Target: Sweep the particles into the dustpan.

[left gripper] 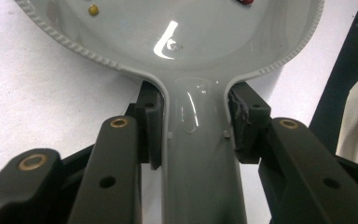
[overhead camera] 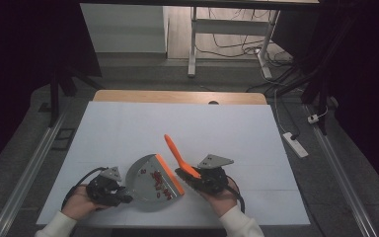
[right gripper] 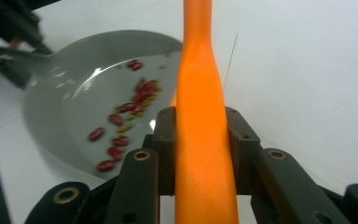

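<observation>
On the table in front of you, the dustpan lies at the near edge, left of centre, with beans in it near its right lip. Your left gripper is at its left, clamped on its handle. Your right gripper sits just right of the dustpan, clamping the brush, whose handle slants away toward the table's far side.

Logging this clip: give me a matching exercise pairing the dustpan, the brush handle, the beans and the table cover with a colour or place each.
Things:
1. dustpan
2. brush handle
3. beans
4. table cover

Descriptions:
A. orange, clamped in the right hand-held gripper
B. white, spread flat
C. grey, its handle clamped in the left hand-held gripper
D. red, lying inside the pan

Pairs: 1-C, 2-A, 3-D, 4-B
</observation>
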A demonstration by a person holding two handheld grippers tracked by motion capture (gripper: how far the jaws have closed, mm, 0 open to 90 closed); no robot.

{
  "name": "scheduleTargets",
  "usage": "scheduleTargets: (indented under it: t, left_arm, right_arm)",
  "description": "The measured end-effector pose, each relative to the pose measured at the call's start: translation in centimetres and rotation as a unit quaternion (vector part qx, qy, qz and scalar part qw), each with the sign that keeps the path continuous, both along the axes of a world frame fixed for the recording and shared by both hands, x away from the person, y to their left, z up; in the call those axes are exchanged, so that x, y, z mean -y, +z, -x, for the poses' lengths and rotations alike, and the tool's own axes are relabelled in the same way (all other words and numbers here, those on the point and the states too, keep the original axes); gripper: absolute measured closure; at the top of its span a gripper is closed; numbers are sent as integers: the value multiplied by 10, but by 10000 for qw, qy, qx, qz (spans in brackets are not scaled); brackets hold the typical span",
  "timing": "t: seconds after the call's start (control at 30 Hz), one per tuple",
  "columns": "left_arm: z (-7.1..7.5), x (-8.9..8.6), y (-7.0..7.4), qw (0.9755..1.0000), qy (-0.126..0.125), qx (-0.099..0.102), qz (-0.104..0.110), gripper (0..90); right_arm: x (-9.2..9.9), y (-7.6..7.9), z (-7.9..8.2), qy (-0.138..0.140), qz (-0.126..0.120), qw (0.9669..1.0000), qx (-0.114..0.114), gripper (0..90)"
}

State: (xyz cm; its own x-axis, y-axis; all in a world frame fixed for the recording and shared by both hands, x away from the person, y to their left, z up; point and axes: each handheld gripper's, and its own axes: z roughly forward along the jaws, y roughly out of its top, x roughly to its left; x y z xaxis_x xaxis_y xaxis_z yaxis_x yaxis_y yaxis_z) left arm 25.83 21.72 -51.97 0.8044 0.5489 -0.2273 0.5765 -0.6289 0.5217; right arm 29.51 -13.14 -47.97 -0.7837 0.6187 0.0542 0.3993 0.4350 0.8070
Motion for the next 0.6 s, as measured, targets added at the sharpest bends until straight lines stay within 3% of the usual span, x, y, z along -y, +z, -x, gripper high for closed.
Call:
scheduleTargets:
  t: [0.17, 0.4, 0.6]
  left_arm:
    - [0, 0, -1, 10000, 24, 27, 22, 619]
    - [-1, -1, -1, 9999, 102, 70, 102, 619]
    - [1, 0, 1, 9995, 218, 159, 171, 619]
  right_arm:
    - [9, -1, -7, 9, -73, 9999, -99, 703]
    - [11, 1, -8, 194, -93, 9998, 35, 703]
    - [17, 5, -9, 181, -108, 9997, 128, 703]
